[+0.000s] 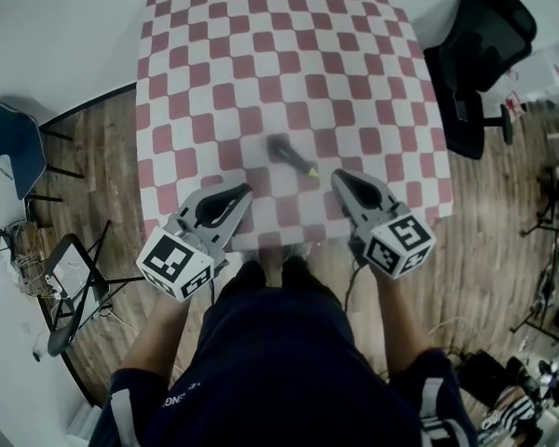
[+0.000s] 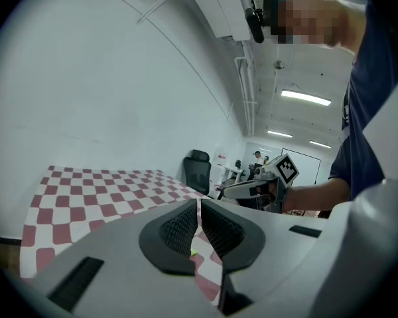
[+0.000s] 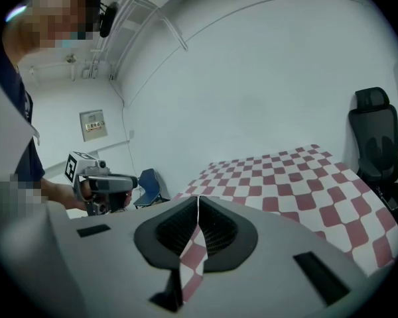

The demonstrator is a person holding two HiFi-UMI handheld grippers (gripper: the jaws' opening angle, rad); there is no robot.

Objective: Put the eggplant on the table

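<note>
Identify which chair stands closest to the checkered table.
The black office chair, right up against the table on its right side in the head view. The blue chair on the left stands well clear of it.

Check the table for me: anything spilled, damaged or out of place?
Nothing stands out. The eggplant lies on the checkered tablecloth, toward the person's side; the left gripper and right gripper are shut and empty.

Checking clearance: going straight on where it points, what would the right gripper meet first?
Probably the red-and-white checkered tablecloth; the right gripper tilts down over it. The dark elongated eggplant lies near that line, depth unclear.
</note>
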